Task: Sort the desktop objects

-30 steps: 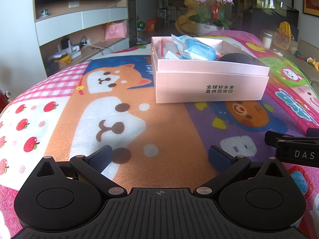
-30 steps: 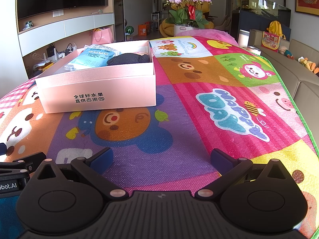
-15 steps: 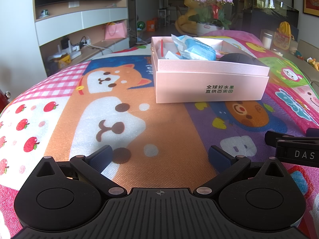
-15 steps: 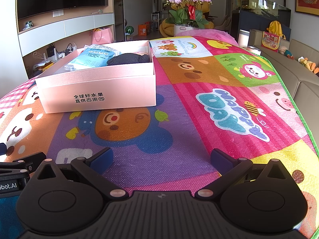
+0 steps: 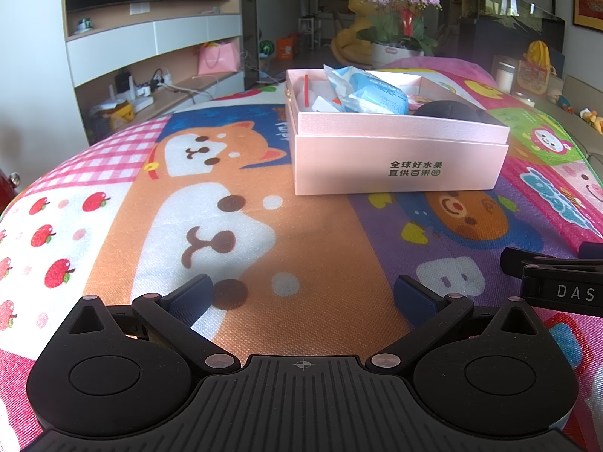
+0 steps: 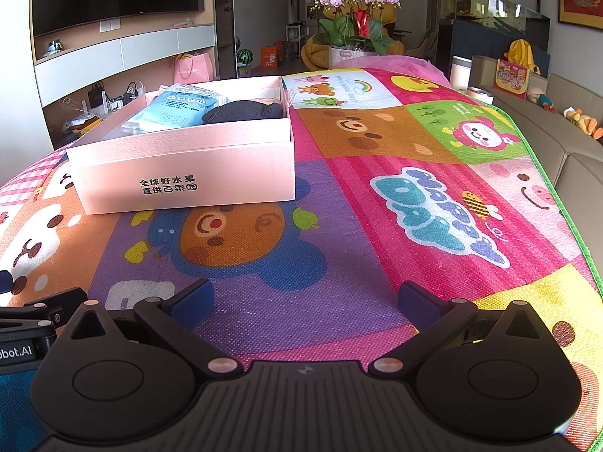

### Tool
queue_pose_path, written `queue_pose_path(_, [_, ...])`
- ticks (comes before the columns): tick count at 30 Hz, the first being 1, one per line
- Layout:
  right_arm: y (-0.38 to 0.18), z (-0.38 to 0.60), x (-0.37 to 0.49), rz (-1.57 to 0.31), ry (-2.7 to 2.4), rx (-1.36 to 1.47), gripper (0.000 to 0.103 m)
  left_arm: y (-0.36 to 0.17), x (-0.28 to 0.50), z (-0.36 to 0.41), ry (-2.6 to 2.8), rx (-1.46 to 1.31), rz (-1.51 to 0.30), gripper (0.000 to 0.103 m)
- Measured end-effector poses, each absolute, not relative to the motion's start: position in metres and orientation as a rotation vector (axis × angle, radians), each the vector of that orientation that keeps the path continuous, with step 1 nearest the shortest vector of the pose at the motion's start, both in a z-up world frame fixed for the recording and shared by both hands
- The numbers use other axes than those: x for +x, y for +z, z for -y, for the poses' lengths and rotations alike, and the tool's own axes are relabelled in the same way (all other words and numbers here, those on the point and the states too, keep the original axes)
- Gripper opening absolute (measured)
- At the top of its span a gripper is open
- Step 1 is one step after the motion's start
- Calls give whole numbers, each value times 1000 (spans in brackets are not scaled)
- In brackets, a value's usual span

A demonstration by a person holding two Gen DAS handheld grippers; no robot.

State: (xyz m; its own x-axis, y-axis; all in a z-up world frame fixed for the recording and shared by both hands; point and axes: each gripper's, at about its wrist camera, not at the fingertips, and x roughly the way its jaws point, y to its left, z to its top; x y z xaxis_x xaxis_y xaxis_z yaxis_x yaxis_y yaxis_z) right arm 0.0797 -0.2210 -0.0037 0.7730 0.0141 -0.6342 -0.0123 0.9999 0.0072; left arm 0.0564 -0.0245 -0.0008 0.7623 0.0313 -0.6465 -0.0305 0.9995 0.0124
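Observation:
A pink cardboard box (image 5: 399, 165) (image 6: 181, 177) with black Chinese lettering stands open on the cartoon play mat (image 5: 309, 233). Inside lie a blue tissue pack (image 5: 371, 92) (image 6: 177, 107), a dark fabric item (image 5: 448, 109) (image 6: 245, 111), and small white and red items (image 5: 312, 94) at its left end. My left gripper (image 5: 305, 297) is open and empty, low over the mat in front of the box. My right gripper (image 6: 307, 297) is open and empty, to the right of the left one, also short of the box.
The mat's green right edge (image 6: 565, 203) runs along a beige sofa (image 6: 565, 132) with toys. An orchid pot (image 6: 354, 34) stands beyond the mat's far end. A TV wall unit (image 5: 150, 37) is at the left. The right gripper's body (image 5: 557, 282) shows in the left wrist view.

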Motion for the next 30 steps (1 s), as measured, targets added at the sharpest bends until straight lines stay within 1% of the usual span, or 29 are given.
queue_pose_path(26, [-4,221,80,-687,14,3,103,0,59,27,23,22,-701,103])
queue_pose_path(28, [-4,221,80,-687,14,2,103,2,61,27,6,38,-710,103])
queue_pose_path(30, [-4,221,80,-687,15,4,103,5,67,22,-7,-5,-753,103])
